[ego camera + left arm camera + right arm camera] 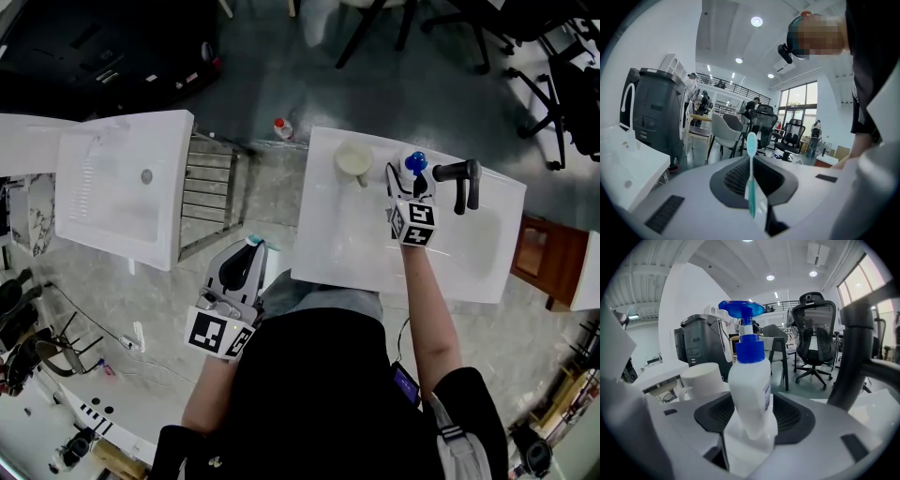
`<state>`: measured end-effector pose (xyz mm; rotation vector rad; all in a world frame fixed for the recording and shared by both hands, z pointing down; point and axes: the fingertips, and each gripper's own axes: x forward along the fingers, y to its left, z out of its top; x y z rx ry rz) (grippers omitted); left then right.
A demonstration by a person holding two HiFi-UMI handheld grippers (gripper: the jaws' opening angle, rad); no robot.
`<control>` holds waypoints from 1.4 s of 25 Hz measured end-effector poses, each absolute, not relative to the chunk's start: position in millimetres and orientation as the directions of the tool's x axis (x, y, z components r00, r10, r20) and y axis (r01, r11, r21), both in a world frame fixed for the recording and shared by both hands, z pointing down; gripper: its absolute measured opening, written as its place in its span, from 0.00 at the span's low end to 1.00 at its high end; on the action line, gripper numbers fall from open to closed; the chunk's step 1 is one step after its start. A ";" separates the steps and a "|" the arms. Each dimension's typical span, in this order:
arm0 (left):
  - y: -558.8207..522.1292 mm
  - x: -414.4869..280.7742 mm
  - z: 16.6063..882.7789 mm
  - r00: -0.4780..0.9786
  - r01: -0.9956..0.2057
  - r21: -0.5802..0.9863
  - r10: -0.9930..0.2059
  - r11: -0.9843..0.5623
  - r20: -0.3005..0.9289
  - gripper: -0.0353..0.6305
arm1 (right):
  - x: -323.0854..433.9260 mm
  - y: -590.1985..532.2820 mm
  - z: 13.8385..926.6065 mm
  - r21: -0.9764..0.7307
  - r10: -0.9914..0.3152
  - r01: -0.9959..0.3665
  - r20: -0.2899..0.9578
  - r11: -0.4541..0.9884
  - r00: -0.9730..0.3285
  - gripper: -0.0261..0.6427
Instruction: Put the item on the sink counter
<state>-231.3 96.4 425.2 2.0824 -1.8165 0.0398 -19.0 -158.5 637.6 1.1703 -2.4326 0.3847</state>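
A white spray bottle [415,164] with a blue trigger top stands at the back of the white sink counter [347,244], beside the black faucet [461,176]. My right gripper [410,187] reaches around it. In the right gripper view the bottle [750,390] sits between the wide-spread jaws of that gripper [752,420], whose pads do not press on it. My left gripper [246,255] hangs off the counter's front left corner, shut on a teal toothbrush [253,241]. In the left gripper view the toothbrush [751,173] stands upright in the nearly closed jaws.
A white cup [354,161] stands left of the bottle, also seen as the cup [701,378] in the right gripper view. A second white sink unit [122,187] and a metal rack [208,187] lie to the left. A small red-capped bottle [282,128] is on the floor. Office chairs stand beyond.
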 end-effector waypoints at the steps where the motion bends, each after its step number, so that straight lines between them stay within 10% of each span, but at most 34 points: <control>1: 97.2 -231.1 424.9 0.166 -0.961 0.258 -0.950 -0.096 0.264 0.10 | -18.0 -158.4 637.1 -0.065 -0.682 -0.795 0.474 0.604 -0.557 0.40; 20: 58.5 -212.6 406.2 0.166 -0.966 0.231 -0.965 -0.117 0.204 0.11 | 21.8 -95.5 572.4 -0.204 -0.650 -0.762 0.417 0.615 -0.636 0.40; 35: -24.6 -180.3 413.3 0.198 -0.947 0.282 -0.972 -0.156 0.125 0.11 | 85.4 -59.8 489.1 -0.232 -0.636 -0.731 0.371 0.642 -0.676 0.13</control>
